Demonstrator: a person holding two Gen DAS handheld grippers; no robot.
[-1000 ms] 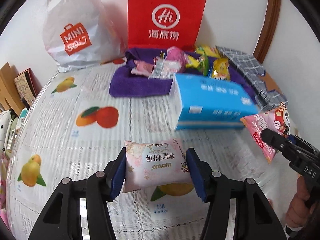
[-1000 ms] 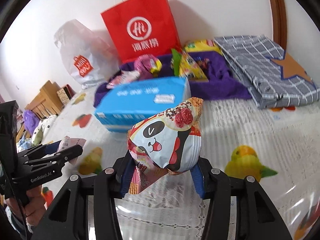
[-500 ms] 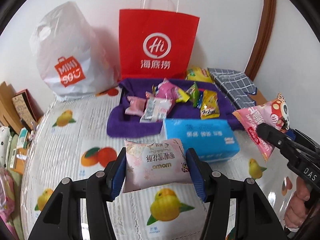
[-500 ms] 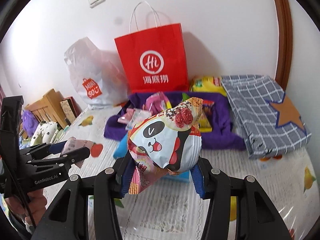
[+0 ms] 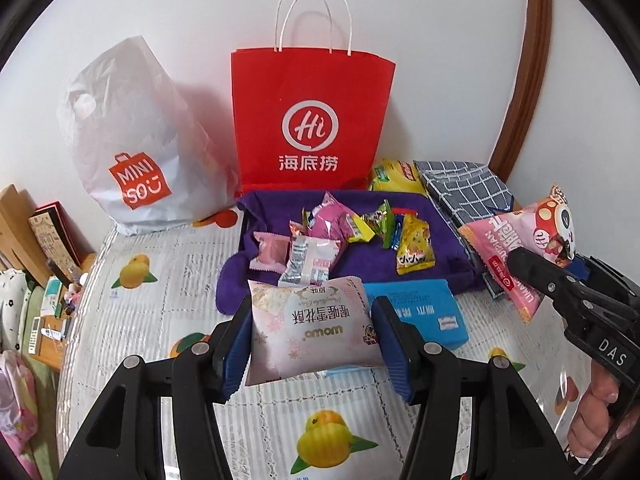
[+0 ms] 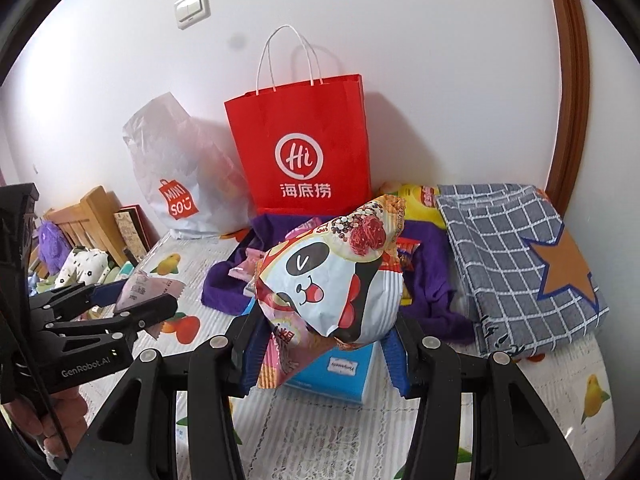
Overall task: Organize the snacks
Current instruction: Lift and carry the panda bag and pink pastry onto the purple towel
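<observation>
Here we see two grippers, each clamped on one snack. The left gripper (image 5: 312,344), w/ ribbed blue pads, is grasping a pale pink, pillow-shaped foil snack pack (image 5: 310,330) by its side edges, held up off the table. The right gripper (image 6: 322,350) is clenched on a puffy, crinkled plastic snack bag printed w/ a panda face (image 6: 332,280), also held in the air.

Below them lies a white lace-textured tablecloth w/ fruit prints (image 5: 160,312). On it we count one flat blue rectangular tissue pack (image 5: 420,316), just beside one rumpled purple fleece cloth (image 5: 360,260); a loose pile of small shiny wrappers, approx. eight, sits on the cloth. A folded grey checked fabric w/ an orange star patch (image 6: 520,256) lies to the right.

At the wall stand two bags: one stiff red paper bag w/ white cord handles (image 5: 312,120) and one soft white plastic MINISO bag (image 5: 132,148), side by side.
</observation>
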